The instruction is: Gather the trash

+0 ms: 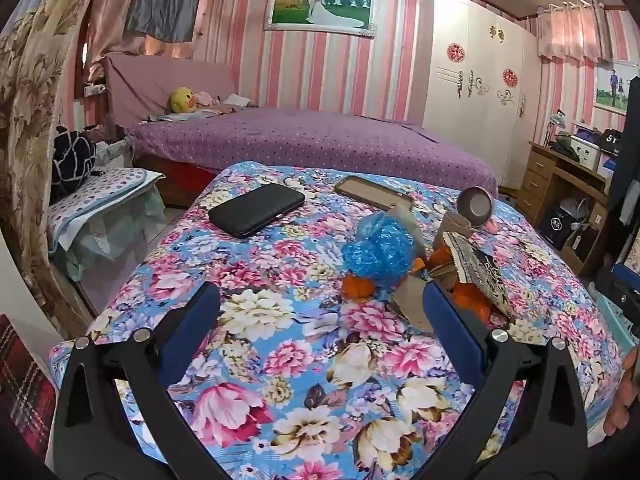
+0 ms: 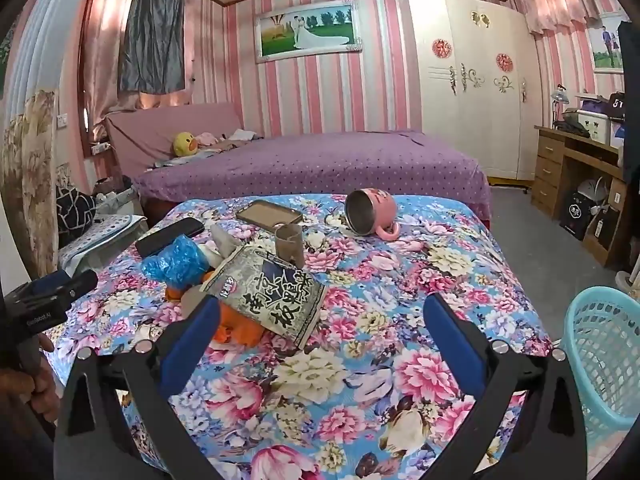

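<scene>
on the floral cloth of the table [image 2: 360, 360] lies a heap of trash: a crinkled blue plastic bag [image 2: 176, 260], orange peels [image 2: 236, 330], a cardboard tube [image 2: 289, 246] and a printed snack packet [image 2: 276, 298]; the left hand-held gripper [image 1: 320, 320] and right hand-held gripper [image 2: 320, 320] both gape wide, grasping nothing; a turquoise lattice basket [image 2: 604, 360] stands beside the table at the right.

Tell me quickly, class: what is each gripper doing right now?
Left gripper: open, holding nothing, above the floral cloth.
Right gripper: open, holding nothing.
</scene>
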`<action>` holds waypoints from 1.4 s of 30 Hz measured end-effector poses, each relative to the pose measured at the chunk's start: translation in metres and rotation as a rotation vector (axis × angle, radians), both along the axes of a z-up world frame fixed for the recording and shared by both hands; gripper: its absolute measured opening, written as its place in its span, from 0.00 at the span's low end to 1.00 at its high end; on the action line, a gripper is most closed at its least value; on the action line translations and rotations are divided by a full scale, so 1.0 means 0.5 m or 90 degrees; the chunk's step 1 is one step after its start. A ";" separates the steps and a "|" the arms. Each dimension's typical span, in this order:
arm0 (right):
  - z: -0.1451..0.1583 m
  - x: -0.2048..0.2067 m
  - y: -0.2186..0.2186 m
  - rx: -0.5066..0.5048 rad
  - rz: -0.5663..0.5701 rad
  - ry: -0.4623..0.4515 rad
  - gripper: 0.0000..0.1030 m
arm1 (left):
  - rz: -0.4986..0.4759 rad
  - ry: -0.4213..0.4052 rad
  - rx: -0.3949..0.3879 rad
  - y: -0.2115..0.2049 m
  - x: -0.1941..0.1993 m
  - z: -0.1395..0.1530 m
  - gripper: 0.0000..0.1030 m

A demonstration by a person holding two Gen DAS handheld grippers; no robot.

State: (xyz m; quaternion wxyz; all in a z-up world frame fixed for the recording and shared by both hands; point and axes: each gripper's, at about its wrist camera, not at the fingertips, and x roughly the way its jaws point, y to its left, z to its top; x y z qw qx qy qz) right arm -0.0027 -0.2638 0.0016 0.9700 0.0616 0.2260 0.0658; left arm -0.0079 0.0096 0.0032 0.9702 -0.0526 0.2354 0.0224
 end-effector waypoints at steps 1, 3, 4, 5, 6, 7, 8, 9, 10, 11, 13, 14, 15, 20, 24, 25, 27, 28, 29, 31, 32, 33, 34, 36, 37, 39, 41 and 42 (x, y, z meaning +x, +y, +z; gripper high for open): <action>-0.001 -0.001 0.005 -0.002 -0.002 -0.002 0.96 | 0.001 0.000 -0.001 0.002 0.000 0.000 0.95; 0.004 -0.011 0.003 -0.003 -0.005 -0.006 0.96 | 0.003 0.004 -0.002 0.003 0.001 -0.001 0.95; 0.003 -0.012 0.006 -0.005 -0.007 -0.007 0.96 | 0.004 0.007 0.000 0.004 0.003 -0.002 0.95; 0.002 -0.013 0.008 -0.006 -0.009 -0.007 0.96 | 0.004 0.007 0.001 0.004 0.002 -0.003 0.95; 0.000 -0.014 0.011 -0.006 -0.008 -0.007 0.96 | 0.004 0.007 0.002 0.003 0.002 -0.003 0.95; 0.002 -0.021 0.007 -0.004 -0.010 -0.009 0.96 | 0.005 0.006 0.004 0.002 0.001 -0.003 0.95; 0.002 -0.021 0.007 -0.002 -0.009 -0.011 0.96 | 0.006 0.004 0.008 0.000 0.001 -0.002 0.95; 0.002 -0.021 0.006 -0.001 -0.008 -0.011 0.96 | 0.006 0.004 0.011 0.002 0.001 -0.003 0.95; 0.003 -0.021 0.006 -0.001 -0.007 -0.011 0.96 | 0.006 0.004 0.015 0.000 0.001 -0.003 0.95; 0.003 -0.021 0.006 -0.004 -0.009 -0.012 0.96 | 0.005 0.006 0.019 -0.003 0.002 -0.004 0.95; 0.004 -0.023 0.007 -0.007 -0.007 -0.013 0.96 | 0.004 0.007 0.023 -0.006 0.004 -0.005 0.95; 0.004 -0.023 0.007 -0.008 -0.008 -0.013 0.96 | 0.003 0.006 0.023 -0.007 0.005 -0.004 0.95; 0.004 -0.023 0.008 -0.010 -0.008 -0.013 0.96 | 0.003 0.006 0.023 -0.007 0.005 -0.004 0.95; 0.004 -0.023 0.009 -0.012 -0.013 -0.011 0.96 | 0.003 0.006 0.018 -0.007 0.001 -0.005 0.95; 0.002 -0.021 0.007 -0.009 -0.015 -0.006 0.96 | 0.003 0.007 0.020 -0.005 0.001 -0.007 0.95; 0.002 -0.021 0.007 -0.009 -0.015 -0.005 0.96 | 0.002 0.007 0.019 -0.005 0.001 -0.007 0.95; 0.000 -0.021 0.008 -0.012 -0.016 -0.002 0.96 | 0.001 0.007 0.018 -0.005 0.000 -0.008 0.95; 0.000 -0.021 0.008 -0.013 -0.017 -0.001 0.96 | 0.001 0.007 0.019 -0.005 0.000 -0.008 0.95; -0.001 -0.019 0.009 -0.014 -0.017 0.000 0.96 | 0.001 0.007 0.019 -0.005 0.000 -0.008 0.95; -0.001 -0.020 0.009 -0.017 -0.020 0.000 0.96 | 0.001 0.008 0.018 -0.005 0.000 -0.008 0.95; -0.001 -0.020 0.009 -0.018 -0.023 0.000 0.96 | 0.001 0.008 0.017 -0.005 -0.001 -0.008 0.95; -0.001 -0.021 0.008 -0.017 -0.024 0.001 0.96 | 0.001 0.009 0.018 -0.005 0.000 -0.008 0.95; -0.002 -0.020 0.007 -0.017 -0.025 0.002 0.96 | 0.002 0.010 0.018 -0.005 0.000 -0.009 0.95; -0.002 -0.020 0.005 -0.017 -0.025 0.005 0.96 | 0.002 0.010 0.018 -0.006 0.000 -0.009 0.95; -0.003 -0.020 0.005 -0.016 -0.026 0.007 0.96 | 0.001 0.010 0.018 -0.007 -0.001 -0.009 0.95; -0.003 -0.020 0.005 -0.016 -0.027 0.006 0.96 | 0.001 0.009 0.018 -0.007 0.000 -0.009 0.95; -0.002 -0.022 0.005 -0.017 -0.029 0.005 0.96 | -0.001 0.008 0.019 -0.008 0.000 -0.009 0.95; -0.002 -0.021 0.005 -0.017 -0.030 0.006 0.96 | -0.002 0.008 0.020 -0.010 0.001 -0.009 0.95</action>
